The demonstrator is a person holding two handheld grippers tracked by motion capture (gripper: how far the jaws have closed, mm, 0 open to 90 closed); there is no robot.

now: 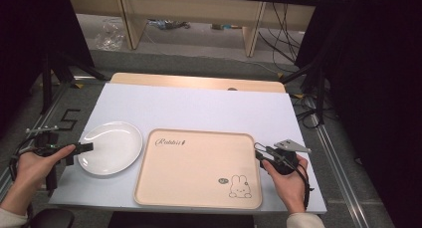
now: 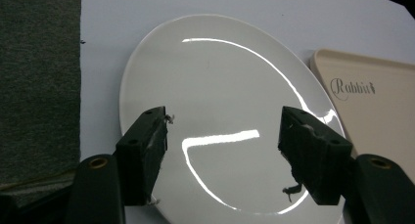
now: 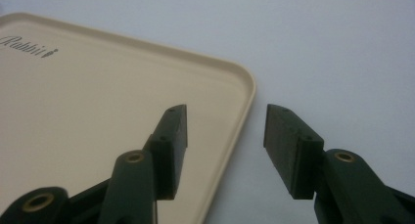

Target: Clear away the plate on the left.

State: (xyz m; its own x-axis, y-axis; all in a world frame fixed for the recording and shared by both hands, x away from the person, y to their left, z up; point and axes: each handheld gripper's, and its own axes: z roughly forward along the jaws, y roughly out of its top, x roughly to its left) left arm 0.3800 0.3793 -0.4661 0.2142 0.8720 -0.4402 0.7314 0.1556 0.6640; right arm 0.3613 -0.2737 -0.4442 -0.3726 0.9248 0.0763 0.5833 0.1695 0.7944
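A white round plate (image 1: 109,147) lies on the white table sheet, left of a beige tray (image 1: 199,168) printed with "Rabbit" and a small rabbit drawing. My left gripper (image 1: 83,148) is at the plate's left rim. In the left gripper view it (image 2: 225,121) stands open, its two jaws spread over the plate (image 2: 220,77) with nothing pinched. My right gripper (image 1: 259,152) is at the tray's right edge. In the right gripper view it (image 3: 226,111) is open, one jaw over the tray (image 3: 73,111) and the other over the sheet, the rim running between them untouched.
The white sheet (image 1: 199,106) covers a wooden table whose far edge (image 1: 199,81) shows behind it. Beyond are grey carpet, desk legs and loose cables. Black stands rise at both sides of the table. In the left gripper view the tray's corner (image 2: 372,101) lies right of the plate.
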